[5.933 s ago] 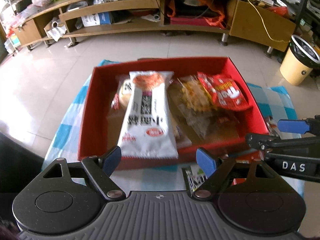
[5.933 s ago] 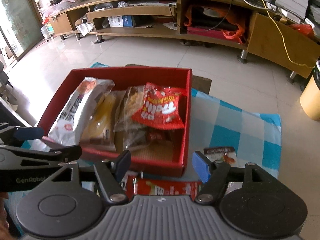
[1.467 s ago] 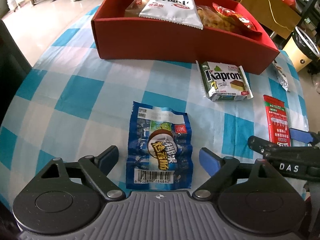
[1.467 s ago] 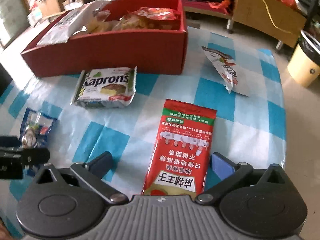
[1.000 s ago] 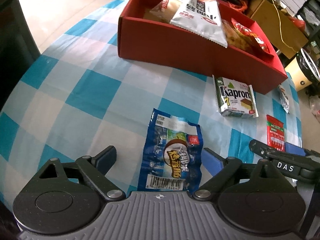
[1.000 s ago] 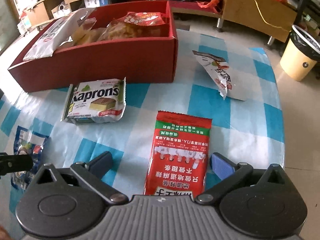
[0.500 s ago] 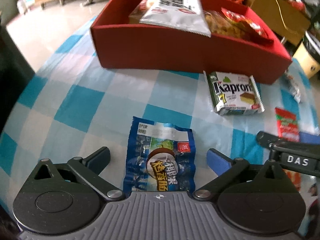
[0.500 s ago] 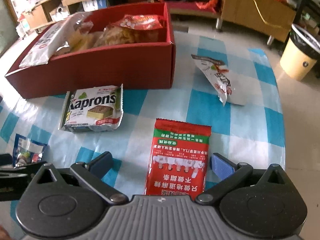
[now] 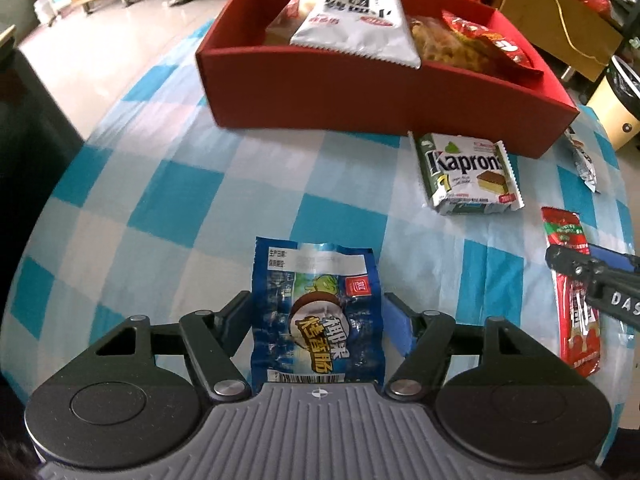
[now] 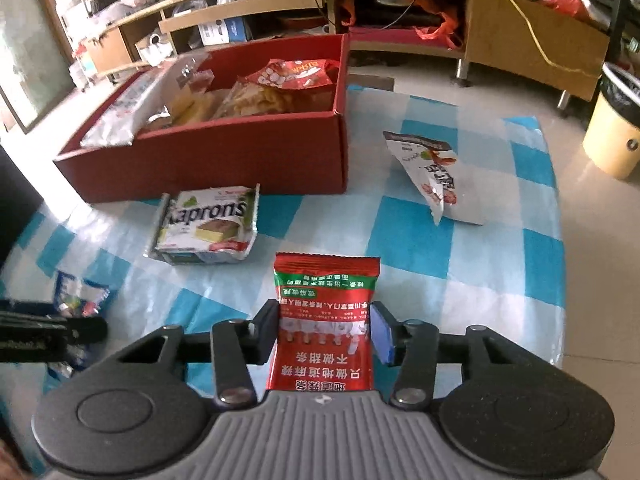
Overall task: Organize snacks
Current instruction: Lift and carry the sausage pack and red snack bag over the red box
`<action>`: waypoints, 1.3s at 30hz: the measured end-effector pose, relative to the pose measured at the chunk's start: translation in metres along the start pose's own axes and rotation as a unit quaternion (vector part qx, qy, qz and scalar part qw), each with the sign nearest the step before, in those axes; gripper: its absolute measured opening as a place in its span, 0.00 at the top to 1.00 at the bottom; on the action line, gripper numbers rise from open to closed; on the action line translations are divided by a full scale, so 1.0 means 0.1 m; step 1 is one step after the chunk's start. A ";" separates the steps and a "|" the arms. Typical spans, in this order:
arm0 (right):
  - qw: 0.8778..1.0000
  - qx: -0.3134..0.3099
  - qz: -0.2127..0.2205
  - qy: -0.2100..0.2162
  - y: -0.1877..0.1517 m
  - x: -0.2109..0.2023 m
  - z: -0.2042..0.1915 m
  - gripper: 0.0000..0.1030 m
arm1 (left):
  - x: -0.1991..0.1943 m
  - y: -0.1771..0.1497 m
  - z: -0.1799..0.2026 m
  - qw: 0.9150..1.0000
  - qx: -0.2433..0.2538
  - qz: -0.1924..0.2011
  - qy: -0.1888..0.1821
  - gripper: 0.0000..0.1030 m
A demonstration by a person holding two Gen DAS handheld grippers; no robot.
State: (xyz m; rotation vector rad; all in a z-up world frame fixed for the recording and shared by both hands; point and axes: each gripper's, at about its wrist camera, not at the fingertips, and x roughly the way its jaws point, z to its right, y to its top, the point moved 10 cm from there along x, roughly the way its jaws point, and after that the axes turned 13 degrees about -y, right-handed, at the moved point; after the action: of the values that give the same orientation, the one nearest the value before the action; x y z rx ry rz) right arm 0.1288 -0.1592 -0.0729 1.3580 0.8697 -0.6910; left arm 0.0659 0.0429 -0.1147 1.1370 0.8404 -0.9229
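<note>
you're in what looks like a home living room: a long wooden tv cabinet [image 10: 400, 28] cluttered with boxes, a pale tiled floor [image 10: 460, 96], and a yellow bin [image 10: 614, 136] beside it.

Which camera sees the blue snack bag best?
The left wrist view: the blue snack bag fills the middle, between the jaws of the left gripper, with its picture clear. The right wrist view shows only a small, blurry piece at the far left edge.

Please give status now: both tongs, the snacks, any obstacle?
Left tongs shut on blue packet. Right tongs shut on red packet. Kaprons pack lies before red box.
</note>
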 end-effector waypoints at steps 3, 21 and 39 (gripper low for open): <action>1.000 0.007 0.009 0.008 0.02 -0.06 0.01 0.54 | -0.05 -0.02 -0.01 1.000 0.004 0.002 0.004 0.28; 1.000 -0.012 0.008 0.022 -0.02 -0.09 -0.13 0.54 | -0.15 -0.07 0.10 0.998 0.045 0.024 0.032 0.27; 0.999 -0.019 0.029 0.037 0.12 -0.23 -0.20 0.54 | -0.34 0.09 0.26 0.993 0.091 0.063 0.052 0.27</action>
State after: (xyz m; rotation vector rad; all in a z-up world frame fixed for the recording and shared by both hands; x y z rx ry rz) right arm 0.1240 -0.1397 -0.0472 1.3766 0.8943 -0.5794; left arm 0.0630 0.0245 -0.0752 1.3893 0.7702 -0.8548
